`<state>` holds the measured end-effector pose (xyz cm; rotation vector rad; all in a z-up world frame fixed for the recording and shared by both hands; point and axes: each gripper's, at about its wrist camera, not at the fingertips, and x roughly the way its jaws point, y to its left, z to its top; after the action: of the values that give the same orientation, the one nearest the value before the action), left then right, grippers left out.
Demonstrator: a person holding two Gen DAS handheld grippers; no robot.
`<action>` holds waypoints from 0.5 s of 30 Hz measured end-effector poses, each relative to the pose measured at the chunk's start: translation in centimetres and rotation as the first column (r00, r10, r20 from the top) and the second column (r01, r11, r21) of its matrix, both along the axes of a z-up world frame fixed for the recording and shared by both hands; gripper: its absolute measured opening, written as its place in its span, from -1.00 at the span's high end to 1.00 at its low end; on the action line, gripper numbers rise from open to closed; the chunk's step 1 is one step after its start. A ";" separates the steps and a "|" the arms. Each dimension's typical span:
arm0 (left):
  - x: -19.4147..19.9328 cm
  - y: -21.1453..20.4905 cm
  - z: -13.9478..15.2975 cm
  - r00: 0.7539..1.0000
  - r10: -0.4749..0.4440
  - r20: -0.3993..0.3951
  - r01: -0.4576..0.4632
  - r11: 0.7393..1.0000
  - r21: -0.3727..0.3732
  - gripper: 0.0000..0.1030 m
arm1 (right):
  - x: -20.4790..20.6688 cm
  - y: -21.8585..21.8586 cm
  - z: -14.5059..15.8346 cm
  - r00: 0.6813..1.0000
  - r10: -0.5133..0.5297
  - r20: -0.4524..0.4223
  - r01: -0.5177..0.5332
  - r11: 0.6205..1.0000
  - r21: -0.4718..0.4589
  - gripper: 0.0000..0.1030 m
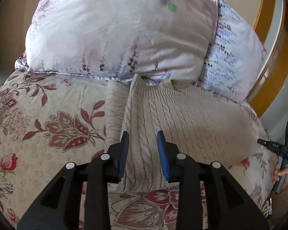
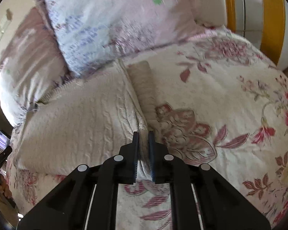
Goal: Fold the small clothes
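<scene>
I see the sweater (image 1: 163, 115), cream and cable-knit, lying flat on the bedspread (image 1: 48, 115), its top edge tucked against the pillows (image 1: 115, 34) at 12 o'clock. In the left view one side panel or sleeve is already laid inward, making a long crease that runs from 12 down to 6 through the middle of the knit. I judge the first lengthwise fold to be at least begun on that side. In the right view the sweater (image 2: 76, 118) fills the 9 o'clock half, and a sleeve (image 2: 144, 88) trails along its right edge from 12 toward the centre, not yet folded in.

My left gripper (image 1: 142, 151) hangs over the lower hem with its blue pads apart, nothing between them but the knit beneath; it is released. My right gripper (image 2: 143, 153) has its pads drawn nearly together on the sweater's right edge, and cloth shows in the narrow gap, so I take it to be pinching that edge, though motion blur makes this less than certain.

Left to do, by my reckoning: bring the right side and sleeve across, then fold hem to collar.
</scene>
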<state>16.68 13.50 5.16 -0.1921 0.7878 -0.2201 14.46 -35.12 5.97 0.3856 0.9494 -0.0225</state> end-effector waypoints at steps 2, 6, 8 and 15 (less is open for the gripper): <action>0.1 0.1 -0.2 1.000 0.001 -0.009 -0.001 1.000 -0.012 0.41 | -0.1 0.2 0.7 0.999 -0.037 0.024 0.037 0.999 -0.020 0.40; -0.1 0.0 0.0 1.000 0.003 0.013 -0.003 1.000 0.001 0.19 | -0.5 2.1 2.8 0.991 0.018 0.130 -0.007 0.997 -0.083 0.23; 0.0 -0.3 0.0 1.000 -0.010 0.016 0.010 1.000 0.007 0.17 | -0.2 3.5 3.1 0.987 0.084 0.140 -0.071 0.993 -0.094 0.23; 0.6 -0.4 -2.2 0.998 -0.014 -0.054 0.015 1.000 0.024 0.15 | 0.9 6.8 -0.6 0.982 0.191 -0.006 -0.188 0.960 -0.209 0.19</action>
<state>17.30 13.12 2.99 -0.1703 0.8456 -0.2198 15.35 -28.34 5.40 0.0998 0.9564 0.0550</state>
